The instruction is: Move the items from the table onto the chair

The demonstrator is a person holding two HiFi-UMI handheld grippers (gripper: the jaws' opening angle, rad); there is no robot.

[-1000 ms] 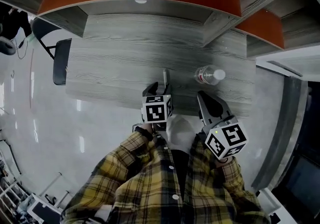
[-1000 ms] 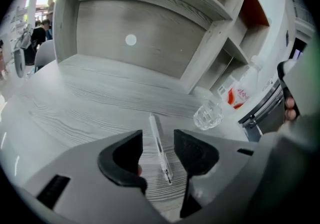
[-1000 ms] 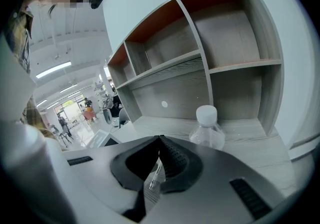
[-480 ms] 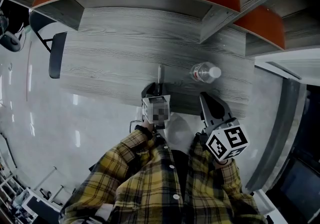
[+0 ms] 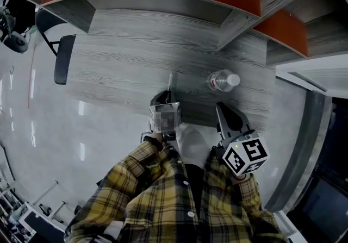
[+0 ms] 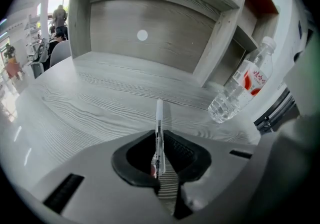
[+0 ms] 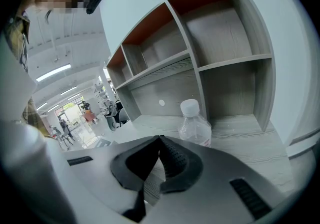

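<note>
**Where is the pen?**
A slim white pen (image 6: 159, 113) lies near the front edge of a grey wood-grain counter (image 5: 119, 68), pointing away from the person. Its near end sits between the jaws of the left hand-held gripper (image 6: 159, 135). Those jaws have just been closing and now pinch the barrel. The far end looks to rest on the counter, so I judge the pen has not been lifted yet.

**Why is it held by the end?**
This gripper slants steeply down from the person's side, so the near end is probably the part it meets first. A thin barrel lying flat also offers little else to pinch.

**What about the other one?**
The right hand-held gripper (image 7: 159, 140) hovers at the counter's front edge. Its jaws are together with nothing between them, and it is probably waiting its turn. Just ahead of it is a clear water bottle (image 7: 194, 125) with a white cap and a red label. It sits to the right of the pen and apart from it. I cannot tell whether it stands or lies.

**Where do the items go?**
A dark chair (image 5: 61, 60) stands at the counter's left end, well apart from both items. Neither item is on it, so the task seems to be at its first pickup. Open shelves (image 5: 163, 4) rise behind the counter.
</note>
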